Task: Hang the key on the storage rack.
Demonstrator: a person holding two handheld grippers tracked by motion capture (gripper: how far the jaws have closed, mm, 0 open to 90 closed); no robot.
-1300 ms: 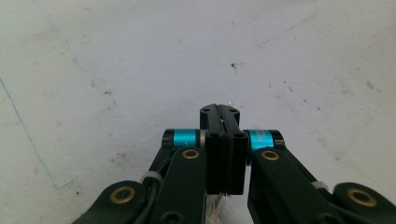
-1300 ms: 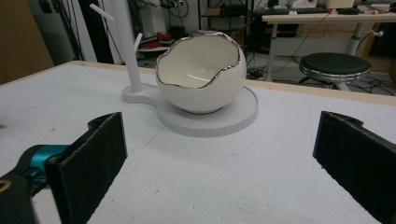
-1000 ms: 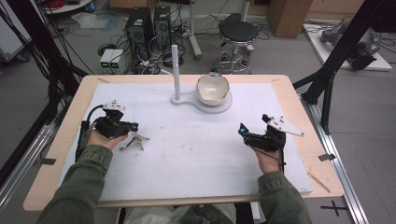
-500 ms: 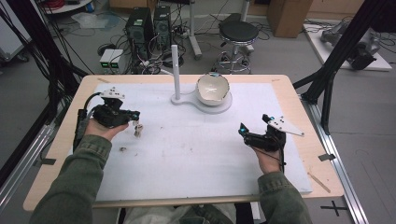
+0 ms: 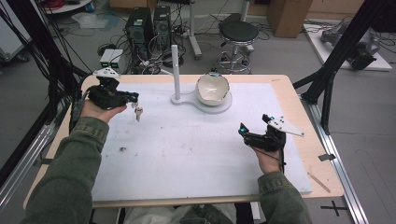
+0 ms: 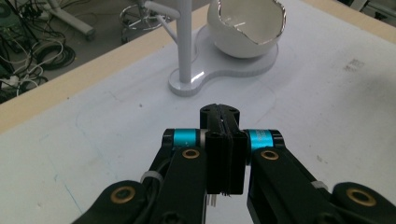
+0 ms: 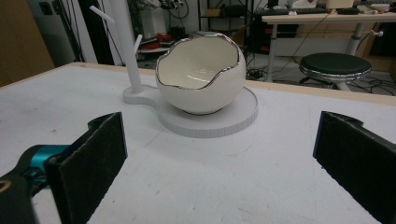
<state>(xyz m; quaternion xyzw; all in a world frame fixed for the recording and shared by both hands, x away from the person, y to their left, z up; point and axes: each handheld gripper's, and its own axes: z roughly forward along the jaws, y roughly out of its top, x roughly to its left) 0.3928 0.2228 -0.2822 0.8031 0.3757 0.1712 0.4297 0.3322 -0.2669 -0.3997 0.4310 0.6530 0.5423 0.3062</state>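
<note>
While the left gripper [image 5: 133,98] clamps dangling keys [image 5: 137,112] (long axis vertical), the post [image 5: 175,70] stands rightward; right gripper [image 5: 254,132] gapes.

In the high view, the small metal keys [image 5: 137,112] hanging under the left tool [image 5: 133,97] are too small to count or tell their shape. In the left gripper view the closed black jaws cover whatever they pinch; just two thin metal tips [image 6: 213,199] peek out below them. The right gripper view cuts off the top of the white upright post [image 7: 125,46] and the outer part of both black pads [image 7: 93,158].
</note>
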